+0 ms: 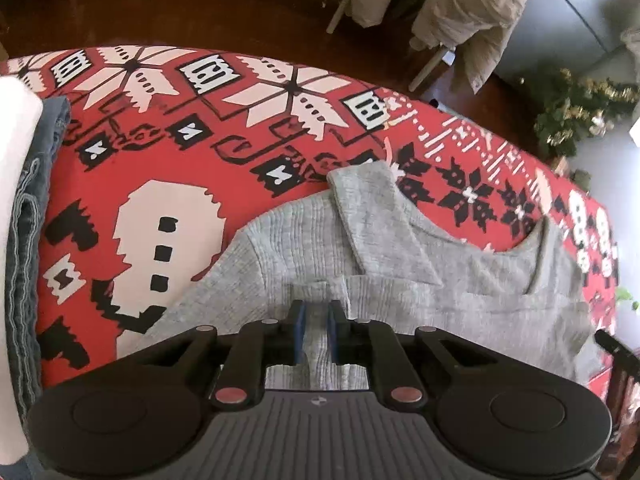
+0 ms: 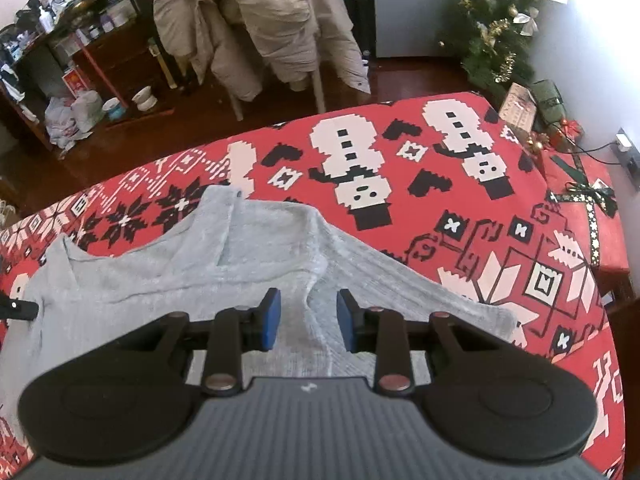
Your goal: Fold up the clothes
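Note:
A grey ribbed sweater (image 1: 400,276) lies spread on a red patterned blanket (image 1: 168,168). One sleeve is folded across its body. My left gripper (image 1: 317,312) is nearly closed, and a ridge of the grey knit runs between its blue pads (image 1: 300,328). In the right wrist view the same sweater (image 2: 168,264) lies below my right gripper (image 2: 309,312). Its blue pads (image 2: 270,320) stand apart over a fold of the knit and grip nothing.
Folded blue jeans and a white garment (image 1: 28,240) lie stacked at the blanket's left edge. Chairs draped with beige coats (image 2: 256,24) stand beyond the bed. A small Christmas tree (image 2: 500,28) and a gift box (image 2: 580,200) sit at the right.

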Available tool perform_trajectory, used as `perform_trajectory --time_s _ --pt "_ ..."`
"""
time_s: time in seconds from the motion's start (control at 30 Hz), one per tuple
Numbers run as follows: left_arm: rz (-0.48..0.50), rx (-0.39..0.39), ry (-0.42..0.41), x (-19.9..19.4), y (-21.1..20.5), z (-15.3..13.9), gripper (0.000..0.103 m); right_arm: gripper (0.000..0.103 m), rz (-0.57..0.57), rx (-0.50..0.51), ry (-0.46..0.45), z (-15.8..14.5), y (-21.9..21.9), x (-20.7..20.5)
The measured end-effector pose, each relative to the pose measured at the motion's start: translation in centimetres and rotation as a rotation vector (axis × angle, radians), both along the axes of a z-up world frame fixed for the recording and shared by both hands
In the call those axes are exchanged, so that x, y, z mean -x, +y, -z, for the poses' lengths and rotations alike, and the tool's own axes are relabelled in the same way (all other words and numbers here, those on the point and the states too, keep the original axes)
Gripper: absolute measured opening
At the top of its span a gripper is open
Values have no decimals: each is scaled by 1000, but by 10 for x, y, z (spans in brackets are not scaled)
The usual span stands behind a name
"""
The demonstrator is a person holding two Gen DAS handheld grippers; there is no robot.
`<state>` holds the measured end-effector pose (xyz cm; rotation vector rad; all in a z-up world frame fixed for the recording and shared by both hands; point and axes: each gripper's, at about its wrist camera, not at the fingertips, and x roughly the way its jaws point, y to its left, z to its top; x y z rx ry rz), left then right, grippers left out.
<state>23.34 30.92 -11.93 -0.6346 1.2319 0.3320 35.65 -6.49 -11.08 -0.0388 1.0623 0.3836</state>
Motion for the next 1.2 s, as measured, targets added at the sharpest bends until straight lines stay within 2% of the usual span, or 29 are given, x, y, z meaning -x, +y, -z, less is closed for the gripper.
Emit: perform_trajectory --time_s 0.13,0.2,0.3,0.33,0.4,0.47,0.5,0.57,0.9,1.0,1.2 --pt "44 -68 17 -3 -8 -1 16 34 -21 39 -11 4 5 -1" --pt "52 -94 13 -3 -12 -2 22 34 -26 47 -10 7 7 -4" --pt "53 -118 10 -2 -16 -3 23 34 -23 36 -15 9 9 -9" --pt "46 -118 10 -1 -16 -2 22 34 -22 34 -14 10 11 -12" --pt "39 -121 4 2 -17 -1 7 33 -13 22 -2 13 14 -19" --pt "34 -136 -4 5 -18 -3 4 21 10 13 32 21 15 -26" --pt "35 -160 -16 7 -19 -9 4 3 21 9 50 25 16 -29" --pt "37 -178 -48 16 -21 -22 3 2 37 6 45 24 15 -30" --pt "20 -315 -157 62 -23 -80 3 2 -133 -30 -139 -40 17 4" --pt "28 -342 -141 58 -22 -69 3 2 -145 -30 -165 -44 18 0" --pt "54 -354 -92 38 -21 -31 3 3 -104 14 -103 -3 24 -21"
